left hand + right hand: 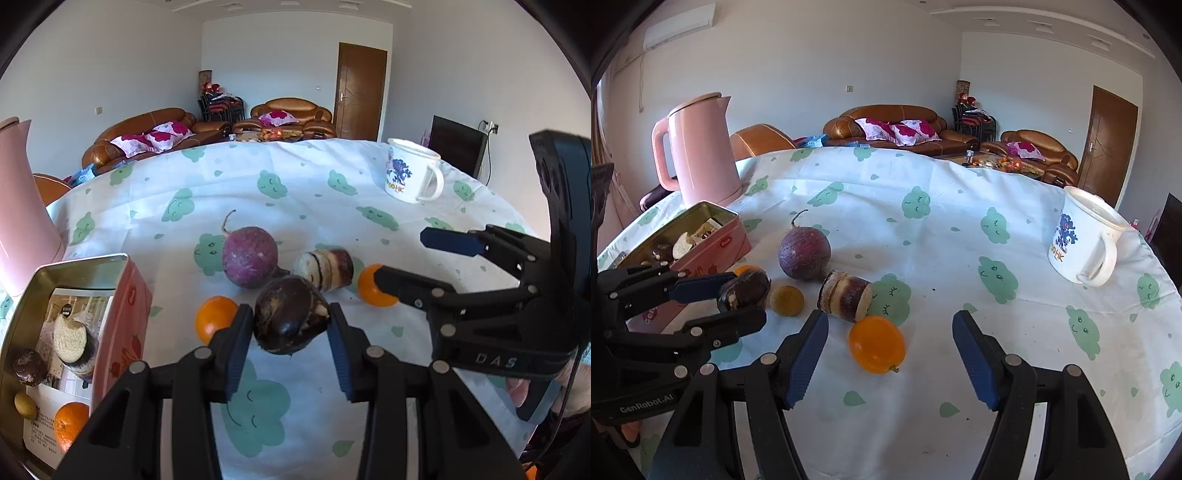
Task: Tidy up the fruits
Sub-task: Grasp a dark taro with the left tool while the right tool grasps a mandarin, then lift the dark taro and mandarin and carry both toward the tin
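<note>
On the left, a pink tin (122,314) stands open on the worktop (295,192); red script is printed on its side, too small to be read with certainty. Inside it, a printed card with small unreadable text lies under a dark round fruit (29,367), a small greenish fruit (25,405) and an orange (70,424). Behind the tin, a pink kettle (701,151) is seen.

The left claw (291,328) is pinched on a dark chestnut-like fruit (291,319); both blue pads are pressed against its sides. "GenRobot.AI" is read on the left claw's body in the right wrist view. Just left of this claw an orange fruit (214,317) lies on the cloth, and behind the held fruit a purple radish (249,256) and a cut cane segment (327,269) rest side by side. A dull yellow-green fruit (786,301) is seen near the cane segment in the right wrist view.

The right claw (890,354) is held spread, with nothing gripped; a bright orange (877,343) lies on the worktop between its fingers, nearer the left one, untouched by either pad. "DAS" is read on the right claw's body in the left wrist view.

At the far right, a white mug (1082,240) stands well apart, printed with a blue floral design and orange letters ending in "HK".
</note>
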